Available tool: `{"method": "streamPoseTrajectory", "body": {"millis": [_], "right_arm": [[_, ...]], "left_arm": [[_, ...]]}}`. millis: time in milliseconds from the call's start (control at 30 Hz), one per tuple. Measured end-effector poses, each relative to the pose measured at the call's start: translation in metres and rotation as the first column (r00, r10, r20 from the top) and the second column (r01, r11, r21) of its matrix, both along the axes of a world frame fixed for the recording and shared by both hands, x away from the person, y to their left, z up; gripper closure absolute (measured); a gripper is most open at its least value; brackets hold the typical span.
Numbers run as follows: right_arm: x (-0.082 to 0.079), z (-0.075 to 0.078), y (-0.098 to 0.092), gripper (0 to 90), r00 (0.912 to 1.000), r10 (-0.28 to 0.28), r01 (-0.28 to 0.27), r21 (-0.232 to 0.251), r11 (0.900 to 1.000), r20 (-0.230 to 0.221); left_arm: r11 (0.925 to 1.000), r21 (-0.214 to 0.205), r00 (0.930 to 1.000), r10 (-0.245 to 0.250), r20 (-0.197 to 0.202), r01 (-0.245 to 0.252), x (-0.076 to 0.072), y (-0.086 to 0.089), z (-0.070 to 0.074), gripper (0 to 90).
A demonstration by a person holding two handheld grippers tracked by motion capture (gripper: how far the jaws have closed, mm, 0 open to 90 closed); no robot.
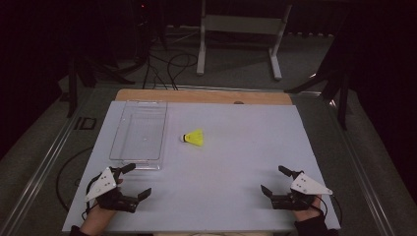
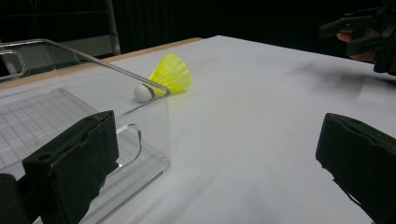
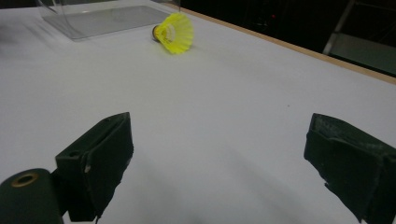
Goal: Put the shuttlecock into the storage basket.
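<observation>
On the white tabletop (image 1: 236, 162), both tools, left (image 1: 132, 183) and right (image 1: 274, 181), gape wide and empty; approach the shuttlecock (image 1: 193, 137) ahead by its cork.

Shuttlecock (image 1: 193, 137) right of bin (image 1: 123, 127)

Open table (image 1: 236, 162) before shuttlecock (image 1: 194, 137); clear bin (image 1: 139, 130) seemingly just left.
</observation>
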State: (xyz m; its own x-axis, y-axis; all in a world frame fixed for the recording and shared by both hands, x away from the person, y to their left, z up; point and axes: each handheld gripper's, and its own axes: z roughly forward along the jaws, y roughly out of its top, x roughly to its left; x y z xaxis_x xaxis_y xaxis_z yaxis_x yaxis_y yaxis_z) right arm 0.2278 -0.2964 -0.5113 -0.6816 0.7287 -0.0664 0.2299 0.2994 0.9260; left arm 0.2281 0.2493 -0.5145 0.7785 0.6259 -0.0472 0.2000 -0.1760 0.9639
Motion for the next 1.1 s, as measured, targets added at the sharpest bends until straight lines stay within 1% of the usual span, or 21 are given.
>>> {"method": "streamPoseTrajectory", "body": {"millis": [67, 200, 400, 567, 600, 667, 700, 800, 900, 967, 1033, 1100], "right_arm": [[0.0, 0.0, 0.0, 8.5, 1.0, -0.001, 0.002, -0.008, 1.0, 0.003], [0.0, 0.0, -0.002, 8.5, 0.9999, -0.008, 0.008, 0.008, 0.9999, 0.006], [-0.001, 0.001, -0.001, 8.5, 0.9999, -0.003, 0.003, 0.0, 1.0, 0.016], [-0.002, 0.002, -0.001, 8.5, 0.9997, -0.01, 0.01, 0.007, 0.9999, 0.023], [-0.002, 0.002, -0.001, 8.5, 0.9997, -0.013, 0.012, 0.007, 0.9999, 0.023], [-0.002, 0.002, -0.001, 8.5, 0.9996, -0.012, 0.012, 0.007, 0.9999, 0.027], [-0.002, 0.002, -0.001, 8.5, 0.9996, -0.012, 0.012, 0.007, 0.9999, 0.025], [-0.001, 0.003, -0.001, 8.5, 0.9994, -0.016, 0.016, 0.003, 0.9999, 0.03], [-0.001, 0.003, 0.0, 8.5, 0.9993, -0.018, 0.018, 0.003, 0.9998, 0.033], [-0.001, 0.003, 0.0, 8.5, 0.9992, -0.021, 0.021, 0.001, 0.9998, 0.035], [-0.001, 0.003, -0.001, 8.5, 0.9992, -0.024, 0.024, 0.004, 0.9997, 0.033], [-0.001, 0.004, -0.001, 8.5, 0.9992, -0.024, 0.024, 0.007, 0.9997, 0.033]], "left_arm": [[1.0, 0.0, 1.0, 0.005, 0.003, -0.005, 0.0, 0.0, 0.0, 0.0], [1.0, 0.006, 1.0, 0.006, 0.0, -0.006, 0.0, 0.0, 0.0, 0.0], [0.9999, 0.006, 1.0, 0.01, -0.001, -0.01, 0.0, 0.0, 0.0, 0.0], [0.9999, -0.006, 0.9999, 0.016, 0.001, -0.016, 0.0, 0.001, 0.002, 0.0], [0.9997, -0.019, 0.9999, 0.012, -0.003, -0.012, 0.0, 0.002, 0.003, 0.0], [0.9997, -0.022, 1.0, 0.008, 0.001, -0.008, 0.0, 0.002, 0.003, 0.0], [0.9999, -0.006, 0.9999, 0.014, 0.001, -0.014, 0.0, 0.002, 0.005, 0.0], [0.9999, -0.004, 0.9998, 0.016, -0.011, -0.017, 0.0, 0.002, 0.008, 0.0], [0.9994, 0.017, 0.9993, 0.03, -0.022, -0.03, 0.002, 0.001, 0.012, 0.0], [0.9988, 0.033, 0.9991, 0.037, -0.022, -0.036, 0.003, 0.0, 0.015, 0.0], [0.9994, 0.019, 0.9991, 0.03, -0.028, -0.03, 0.004, 0.001, 0.018, 0.0], [0.9993, 0.022, 0.9992, 0.031, -0.026, -0.03, 0.005, 0.002, 0.023, 0.0]]}}
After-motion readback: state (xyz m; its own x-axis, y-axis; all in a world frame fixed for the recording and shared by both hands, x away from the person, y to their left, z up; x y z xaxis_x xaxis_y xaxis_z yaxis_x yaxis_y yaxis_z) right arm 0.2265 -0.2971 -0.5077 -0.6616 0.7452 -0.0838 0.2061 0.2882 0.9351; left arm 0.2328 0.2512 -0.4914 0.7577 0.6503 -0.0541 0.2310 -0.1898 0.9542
